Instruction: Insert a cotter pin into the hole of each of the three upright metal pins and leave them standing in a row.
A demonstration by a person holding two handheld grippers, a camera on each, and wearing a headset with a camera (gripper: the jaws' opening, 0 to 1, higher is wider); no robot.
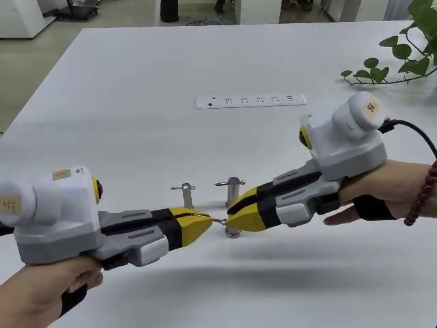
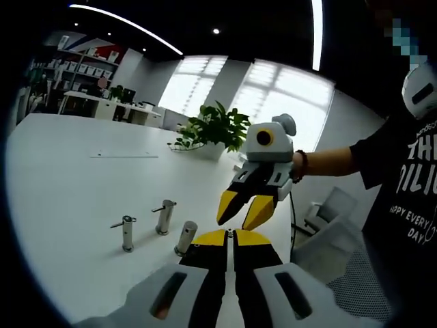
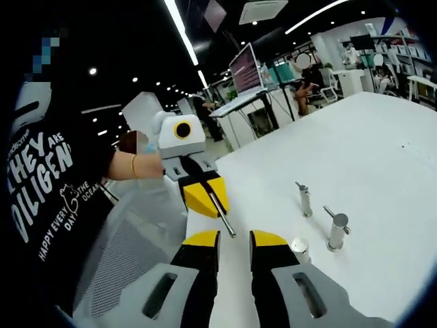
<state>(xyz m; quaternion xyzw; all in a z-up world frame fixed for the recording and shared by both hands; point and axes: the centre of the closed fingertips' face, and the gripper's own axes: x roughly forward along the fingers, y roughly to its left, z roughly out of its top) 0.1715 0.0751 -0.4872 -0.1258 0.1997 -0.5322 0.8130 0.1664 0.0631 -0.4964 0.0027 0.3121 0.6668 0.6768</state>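
Last of three in hand: the leftmost silver metal pin point(image 1: 186, 196) and the pin beside it point(image 1: 234, 191) carry cotters on the white desk point(image 1: 136, 102). The near bare pin point(image 1: 233, 233) stands under my right tool point(image 1: 229, 212), jaws part-open. My left tool point(image 1: 208, 220) grips the thin silver cotter pin point(image 1: 218, 220); next, I judge, line it up with the bare pin's cross-hole.

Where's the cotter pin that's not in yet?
In the right gripper view, the cotter pin sticks out of the shut jaws of the left gripper, left of the nearest metal pin.

Grey-white left tool point(image 1: 208, 220) and right tool point(image 1: 231, 213), yellow-black jaws; red bead bracelet point(image 1: 423, 195)
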